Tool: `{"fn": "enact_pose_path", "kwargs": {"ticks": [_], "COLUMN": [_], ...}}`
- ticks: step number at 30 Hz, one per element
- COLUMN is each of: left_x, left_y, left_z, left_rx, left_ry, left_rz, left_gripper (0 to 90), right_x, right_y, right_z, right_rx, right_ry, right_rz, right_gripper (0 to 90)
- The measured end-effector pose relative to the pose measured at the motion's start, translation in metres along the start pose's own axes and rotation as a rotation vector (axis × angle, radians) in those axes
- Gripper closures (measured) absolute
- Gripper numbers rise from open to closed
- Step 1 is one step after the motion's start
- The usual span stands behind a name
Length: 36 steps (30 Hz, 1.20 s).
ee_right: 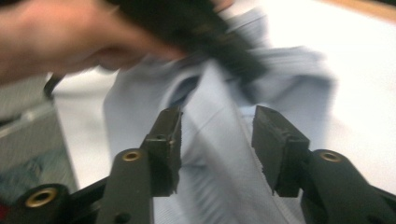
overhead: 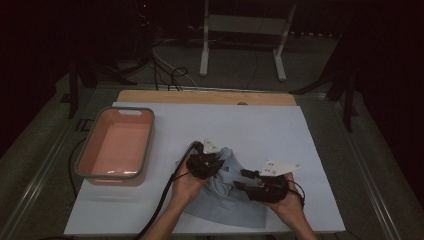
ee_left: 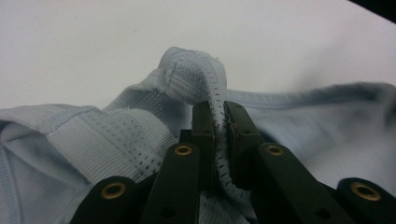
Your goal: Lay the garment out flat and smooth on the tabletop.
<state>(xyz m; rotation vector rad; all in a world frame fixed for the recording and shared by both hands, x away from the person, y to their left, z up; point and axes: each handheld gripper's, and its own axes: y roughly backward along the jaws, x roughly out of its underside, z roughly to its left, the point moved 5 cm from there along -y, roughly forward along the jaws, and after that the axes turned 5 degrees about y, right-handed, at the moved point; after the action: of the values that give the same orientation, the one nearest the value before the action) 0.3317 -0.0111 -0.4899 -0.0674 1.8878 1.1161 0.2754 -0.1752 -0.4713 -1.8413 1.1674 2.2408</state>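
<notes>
From my seat at the controls, the sheet (overhead: 280, 125) lies on the table (overhead: 205, 96), covering all but a far strip of it. The tub (overhead: 118, 145) sits on the sheet's left part, well apart from everything else. The garment (overhead: 227, 192) lies on the sheet near its near edge, right of the tub. My left gripper (overhead: 206, 162) rests on the garment's far left part; my right gripper (overhead: 239, 179) is at its right side, just beside the left one. Beyond the table's far edge a stand (overhead: 243, 30) rests on the floor, with cables (overhead: 167, 75) to its left.
</notes>
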Motion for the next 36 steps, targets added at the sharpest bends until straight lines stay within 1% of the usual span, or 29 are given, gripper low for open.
{"fn": "enact_pose_path", "kwargs": {"ticks": [1, 3, 4, 5, 6, 7, 9, 10, 11, 12, 14, 16, 18, 19, 20, 21, 22, 24, 25, 26, 27, 28, 29, 30, 32, 33, 34, 36], "left_x": [0.000, 0.001, 0.001, 0.001, 0.001, 0.002, 0.002, 0.002, 0.002, 0.002, 0.003, 0.004, 0.005, 0.005, 0.005, 0.005, 0.006, 0.006, 0.006, 0.006, 0.007, 0.007, 0.008, 0.008, 0.007, 0.007, 0.006, 0.004], "left_y": [0.002, 0.006, 0.007, 0.007, 0.007, 0.012, 0.015, 0.016, 0.016, 0.018, 0.021, 0.023, 0.025, 0.025, 0.026, 0.027, 0.028, 0.029, 0.030, 0.030, 0.031, 0.031, 0.032, 0.035, 0.039, 0.039, 0.043, 0.048], "left_z": [0.000, 0.001, 0.000, 0.000, 0.000, 0.001, 0.000, 0.000, 0.000, -0.001, -0.002, -0.003, -0.004, -0.004, -0.004, -0.005, -0.005, -0.004, -0.003, -0.003, -0.002, -0.001, 0.000, 0.004, 0.008, 0.008, 0.012, 0.017], "left_rx": [0.002, 0.004, 0.003, 0.003, 0.003, 0.004, 0.009, 0.013, 0.013, 0.016, 0.030, 0.042, 0.045, 0.045, 0.049, 0.061, 0.063, 0.064, 0.065, 0.065, 0.060, 0.058, 0.055, 0.061, 0.064, 0.064, 0.047, 0.027], "left_ry": [0.001, 0.007, 0.011, 0.011, 0.011, 0.008, 0.006, 0.003, 0.003, -0.005, -0.012, -0.013, -0.012, -0.012, -0.017, -0.019, -0.021, -0.028, -0.027, -0.027, -0.024, -0.020, -0.015, 0.007, 0.020, 0.020, 0.018, 0.020], "left_rz": [-0.005, -0.014, -0.017, -0.017, -0.017, -0.025, -0.030, -0.034, -0.034, -0.039, -0.049, -0.052, -0.059, -0.059, -0.059, -0.067, -0.072, -0.079, -0.082, -0.082, -0.081, -0.083, -0.088, -0.100, -0.116, -0.116, -0.127, -0.148], "left_gripper": [84.3, 84.2, 84.1, 84.0, 84.0, 84.0, 84.1, 84.0, 84.1, 84.0, 84.0, 84.0, 83.9, 83.8, 83.6, 83.3, 82.8, 81.7, 81.2, 80.9, 80.4, 80.4, 79.4, 77.6, 77.1, 77.7, 78.9, 81.2], "right_x": [-0.003, -0.006, -0.006, -0.006, -0.007, -0.006, -0.005, -0.004, -0.004, -0.004, -0.006, -0.008, -0.011, -0.011, -0.015, -0.017, -0.018, -0.020, -0.021, -0.021, -0.024, -0.024, -0.026, -0.030, -0.032, -0.032, -0.033, -0.034], "right_y": [0.003, 0.005, 0.004, 0.004, 0.002, -0.004, -0.013, -0.017, -0.017, -0.027, -0.035, -0.043, -0.051, -0.051, -0.058, -0.062, -0.065, -0.072, -0.075, -0.075, -0.075, -0.075, -0.074, -0.066, -0.059, -0.054, -0.049, -0.040], "right_z": [-0.009, -0.020, -0.024, -0.024, -0.029, -0.037, -0.043, -0.045, -0.045, -0.048, -0.049, -0.049, -0.049, -0.049, -0.049, -0.050, -0.050, -0.048, -0.047, -0.047, -0.047, -0.047, -0.046, -0.050, -0.055, -0.058, -0.062, -0.071], "right_rx": [0.026, 0.049, 0.061, 0.061, 0.077, 0.099, 0.107, 0.111, 0.111, 0.111, 0.111, 0.116, 0.129, 0.129, 0.134, 0.133, 0.138, 0.138, 0.140, 0.140, 0.139, 0.139, 0.136, 0.161, 0.184, 0.198, 0.219, 0.248], "right_ry": [-0.021, -0.043, -0.051, -0.051, -0.053, -0.058, -0.069, -0.073, -0.073, -0.072, -0.077, -0.060, -0.038, -0.038, -0.030, -0.027, -0.022, 0.007, 0.023, 0.023, 0.037, 0.037, 0.031, 0.030, 0.011, 0.000, -0.008, -0.034], "right_rz": [-0.022, -0.043, -0.043, -0.043, -0.042, -0.029, -0.009, 0.002, 0.002, 0.023, 0.028, 0.045, 0.069, 0.069, 0.077, 0.078, 0.085, 0.107, 0.115, 0.115, 0.113, 0.113, 0.098, 0.077, 0.056, 0.049, 0.046, 0.034], "right_gripper": [50.5, 50.2, 50.3, 50.3, 50.3, 50.7, 51.0, 51.1, 51.1, 51.5, 51.8, 51.7, 51.4, 51.4, 51.3, 51.3, 51.6, 55.3, 60.9, 60.9, 81.1, 81.1, 87.2, 88.3, 88.5, 88.5, 88.5, 88.5]}}
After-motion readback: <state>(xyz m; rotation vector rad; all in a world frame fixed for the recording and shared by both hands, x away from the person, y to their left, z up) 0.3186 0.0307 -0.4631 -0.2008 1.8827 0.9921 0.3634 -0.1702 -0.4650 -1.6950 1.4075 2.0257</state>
